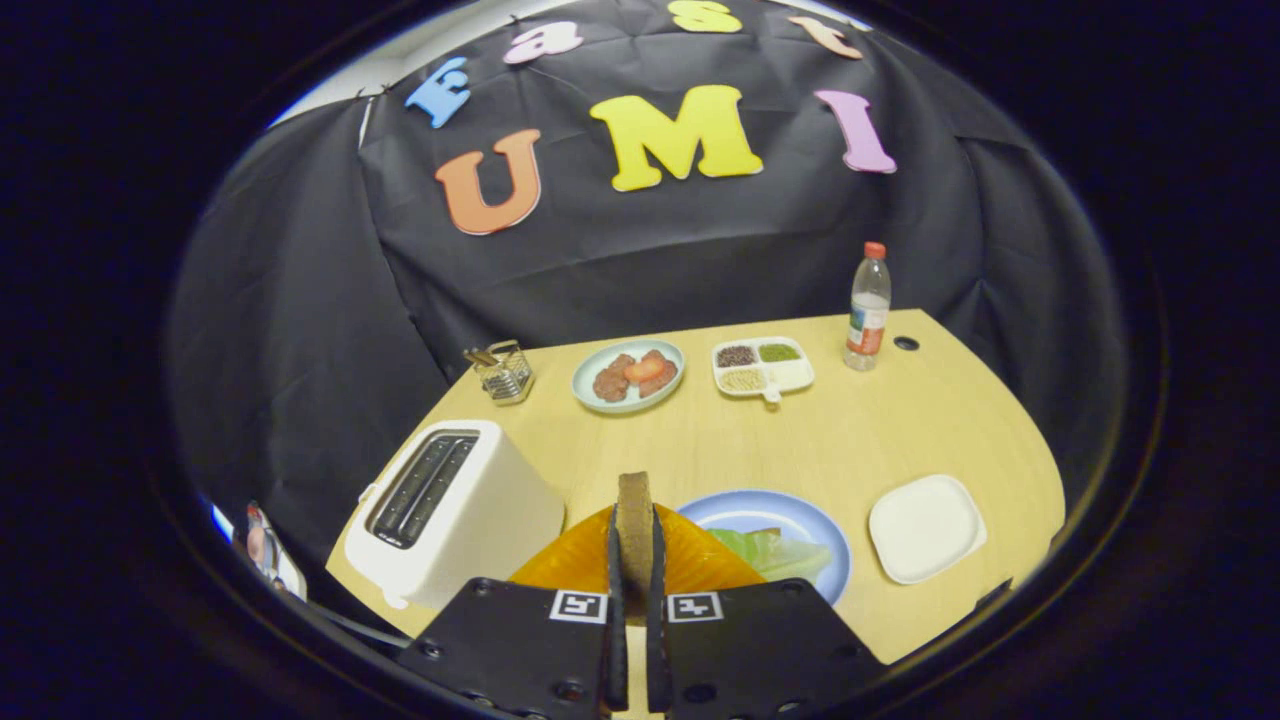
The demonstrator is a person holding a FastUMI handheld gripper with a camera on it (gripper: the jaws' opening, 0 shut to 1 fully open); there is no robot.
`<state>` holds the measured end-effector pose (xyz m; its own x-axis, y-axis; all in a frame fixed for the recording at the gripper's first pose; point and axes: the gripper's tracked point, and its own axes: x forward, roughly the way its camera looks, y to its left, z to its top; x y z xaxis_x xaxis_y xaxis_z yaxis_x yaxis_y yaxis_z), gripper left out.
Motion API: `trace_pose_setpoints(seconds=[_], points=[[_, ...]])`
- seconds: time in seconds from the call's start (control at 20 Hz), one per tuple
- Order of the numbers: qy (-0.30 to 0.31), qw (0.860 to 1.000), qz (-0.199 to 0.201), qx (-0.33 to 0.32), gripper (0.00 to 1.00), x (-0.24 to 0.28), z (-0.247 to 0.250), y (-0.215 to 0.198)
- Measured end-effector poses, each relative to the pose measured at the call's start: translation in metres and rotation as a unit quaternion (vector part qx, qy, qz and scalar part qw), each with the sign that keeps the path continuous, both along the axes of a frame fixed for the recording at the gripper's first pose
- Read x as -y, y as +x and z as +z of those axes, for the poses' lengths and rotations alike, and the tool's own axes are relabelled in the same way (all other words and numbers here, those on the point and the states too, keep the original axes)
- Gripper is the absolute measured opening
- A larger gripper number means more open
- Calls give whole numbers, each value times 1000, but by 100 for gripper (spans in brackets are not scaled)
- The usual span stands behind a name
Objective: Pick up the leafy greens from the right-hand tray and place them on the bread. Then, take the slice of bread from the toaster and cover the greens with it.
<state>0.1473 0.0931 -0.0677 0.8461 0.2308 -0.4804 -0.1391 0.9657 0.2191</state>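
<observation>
- Gripper (634, 560): two black fingers (613, 580) clamped on a slice of bread (634, 520), held upright and edge-on between them; only its brown crust edge shows, the faces hidden.
- Just beyond the fingers, an orange plate (700, 560), largely covered by the gripper body; whatever lies on it is hard to make out.
- Blue plate (770, 512), just right of the orange one, carries leafy greens (775, 552); its near rim is cut off by the gripper.
- One white square tray (926, 527) right of the blue plate, bare.
- One white toaster (455, 510) left of the fingers, two slots on top; slot interiors dark, contents cannot be told.
- Far side of the wooden surface (850, 440): one wire basket (503, 371), contents unclear; one pale plate (628, 376) with brownish pieces and a red one; one divided white dish (762, 367) with four compartments, three holding small grains or powder; one water bottle (868, 306), red cap.
- Small dark hole (906, 343) in the surface beside the bottle.
</observation>
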Motion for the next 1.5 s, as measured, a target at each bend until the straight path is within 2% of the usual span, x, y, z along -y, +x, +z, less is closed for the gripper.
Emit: trace_pose_setpoints(seconds=[0.25, 0.4, 0.8, 0.95, 1.1, 1.15, 1.2, 1.3, 1.5], points=[[70, 997, 10, -38, 7, 25, -40, 12], [61, 997, 1, -41, 7, 51, -61, 24], [36, 999, 23, -31, 8, 73, -95, 30], [21, 999, 20, -28, 15, 78, -102, 32], [11, 1000, 7, -13, 15, 82, -99, 32], [3, 1000, 2, -8, 29, 85, -97, 29], [-1, 1000, -4, -5, 29, 85, -94, 26], [-37, 999, -30, 15, 44, 95, -86, 22], [-58, 993, -49, 95, 92, 90, -40, -3]])
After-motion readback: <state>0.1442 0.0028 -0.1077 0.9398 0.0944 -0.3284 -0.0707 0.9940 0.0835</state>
